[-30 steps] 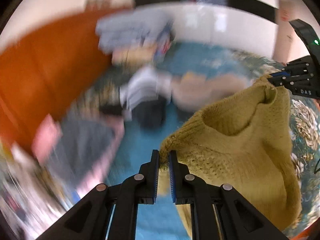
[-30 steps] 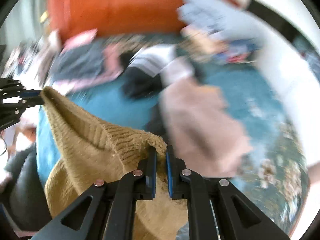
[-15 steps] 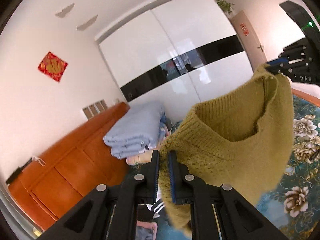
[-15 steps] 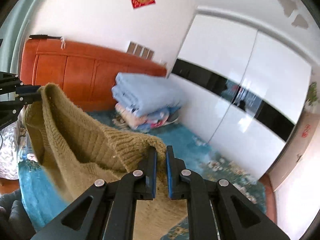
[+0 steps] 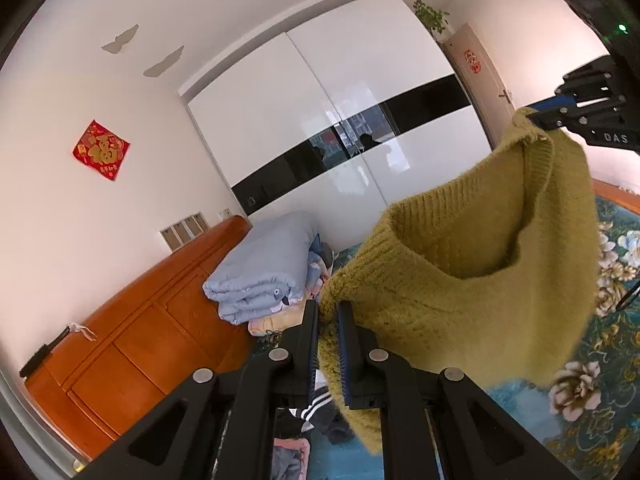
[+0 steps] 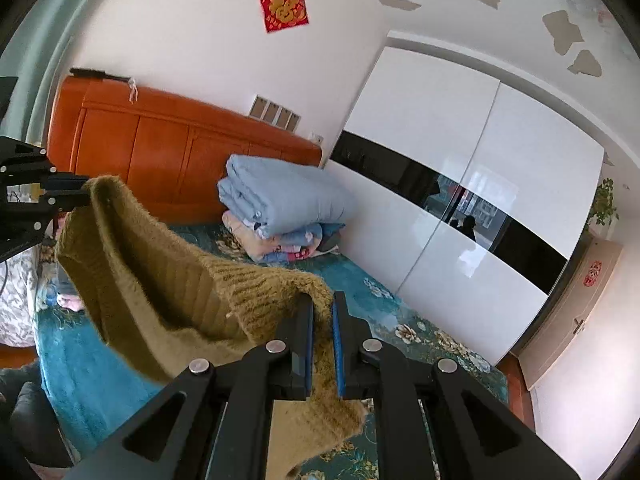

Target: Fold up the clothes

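1. Left wrist view, compared with a second earlier: the blurred downward look at scattered clothes on the bed had given way to a sharp, raised view of the white wardrobe (image 5: 340, 132) and the orange wooden headboard (image 5: 132, 340); the sweater had been lifted with it.
2. At lower centre of that view the left gripper (image 5: 328, 320) was clamped narrow on one corner of the mustard knit sweater (image 5: 480, 288), the wool bunched between its blue-edged pads. At the upper right edge the right gripper (image 5: 538, 114) pinched the opposite corner.
3. The sweater hung between the two as a slack pouch, ribbed hem uppermost, chunky fuzzy knit below, above the teal floral bedspread (image 5: 608, 368).
4. In the right wrist view, the left gripper (image 6: 82, 196) sat at the left edge, the sweater (image 6: 160, 292) draped across the middle, and the right gripper (image 6: 322, 312) at lower centre was closed tight on its corner.
5. Behind, a folded pale-blue quilt (image 6: 280, 196) lay stacked on patterned bedding against the headboard (image 6: 160, 160); the glossy wardrobe (image 6: 460, 168) filled the right.
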Tool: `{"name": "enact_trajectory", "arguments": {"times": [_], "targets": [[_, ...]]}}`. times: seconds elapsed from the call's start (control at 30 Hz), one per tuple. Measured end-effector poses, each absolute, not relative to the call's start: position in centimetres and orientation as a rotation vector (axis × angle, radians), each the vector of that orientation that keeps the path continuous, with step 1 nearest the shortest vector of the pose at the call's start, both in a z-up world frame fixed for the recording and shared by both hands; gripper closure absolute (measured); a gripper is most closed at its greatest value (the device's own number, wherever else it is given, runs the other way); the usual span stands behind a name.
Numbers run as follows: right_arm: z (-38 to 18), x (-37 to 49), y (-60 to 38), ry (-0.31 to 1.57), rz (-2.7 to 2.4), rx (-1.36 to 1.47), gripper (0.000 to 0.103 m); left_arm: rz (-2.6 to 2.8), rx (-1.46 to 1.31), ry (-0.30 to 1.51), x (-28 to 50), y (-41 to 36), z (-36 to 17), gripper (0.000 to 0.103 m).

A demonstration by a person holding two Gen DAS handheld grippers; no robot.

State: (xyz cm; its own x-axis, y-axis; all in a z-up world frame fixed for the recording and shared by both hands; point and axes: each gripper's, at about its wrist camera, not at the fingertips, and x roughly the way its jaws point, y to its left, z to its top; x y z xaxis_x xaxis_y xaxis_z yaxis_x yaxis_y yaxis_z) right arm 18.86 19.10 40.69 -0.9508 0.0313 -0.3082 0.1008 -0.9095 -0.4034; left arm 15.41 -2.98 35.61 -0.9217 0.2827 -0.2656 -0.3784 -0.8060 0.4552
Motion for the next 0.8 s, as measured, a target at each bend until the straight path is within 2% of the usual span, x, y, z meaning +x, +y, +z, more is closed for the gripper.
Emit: {"name": "enact_trajectory", "arguments": {"times": [0.13, 0.27, 0.4, 0.53, 0.7, 0.8], "targets": [[40.9, 19.2, 19.7, 0.662, -2.997, 0.489, 0.095, 2.654, -0.296, 0.749, 14.6, -2.1, 35.2, 0.093], [38.4, 16.5, 20.4, 0.671, -2.971, 0.626, 0.095, 2.600, -0.424, 0.824, 11.9, 0.0, 31.2, 0.093], [32.9, 12.5, 21.4, 0.657, -2.911, 0.847, 0.095, 2.548, -0.585, 0.905, 8.6, 2.1, 25.0, 0.093], [28.0, 9.5, 22.4, 0.599, -2.897, 0.988, 0.095, 2.511, -0.673, 0.944, 6.8, 3.6, 21.0, 0.093], [23.4, 8.4, 22.9, 0.586, -2.868, 1.103, 0.095, 2.434, -0.754, 0.964, 7.3, 4.2, 15.3, 0.093], [18.6, 9.7, 22.9, 0.539, -2.793, 1.229, 0.095, 2.355, -0.847, 0.953, 8.9, 3.7, 10.5, 0.093]]}}
